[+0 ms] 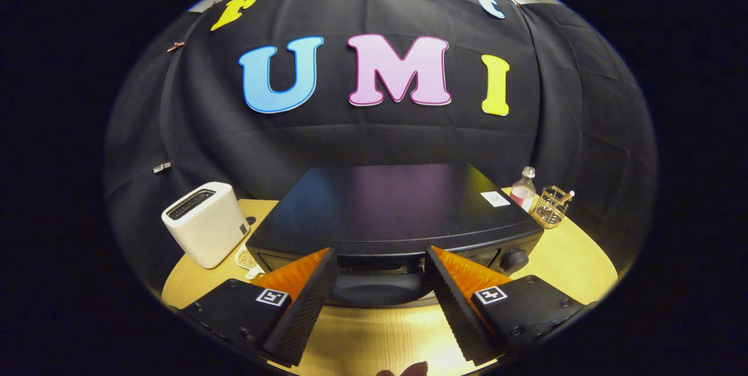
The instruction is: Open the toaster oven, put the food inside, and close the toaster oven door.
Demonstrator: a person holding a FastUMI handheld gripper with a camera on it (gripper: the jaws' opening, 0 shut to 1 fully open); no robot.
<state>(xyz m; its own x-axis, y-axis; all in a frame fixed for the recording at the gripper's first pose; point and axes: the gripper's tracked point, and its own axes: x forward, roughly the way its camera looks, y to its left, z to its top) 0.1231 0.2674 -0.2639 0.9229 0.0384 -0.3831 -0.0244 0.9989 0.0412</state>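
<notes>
1. Gripper view. Gripper (381, 256): both fingers reach forward over the table, spread wide apart, nothing held between them. Each finger body carries a small square black-and-white marker tag; the tags bear a pattern, not readable writing.
2. Toaster oven (391, 206): black, flat glossy top, standing on the table just ahead of the fingers. Its upper front edge lies between the two fingertips. A dark curved part of its front, likely the door handle, shows in the gap between the fingers; whether the door is open or shut cannot be told for sure.
3. Control knob (514, 259): round, dark, at the right end of the oven's front, just beyond the right fingertip.
4. White sticker (495, 199): on the oven's top near its right rear corner; print too small to read.
5. Slot toaster (204, 223): white, boxy, one long slot on top, left of the oven and near it.
6. Small plate of pale food (248, 260): on the table between toaster and oven, partly hidden by the left finger.
7. Clear bottle (523, 190): pinkish contents, right of the oven at the rear; label unreadable.
8. Wire holder (553, 205): golden mesh, just beside the bottle, with a stick-like item in it.
9. Table (572, 259): light wood, round edge.
</notes>
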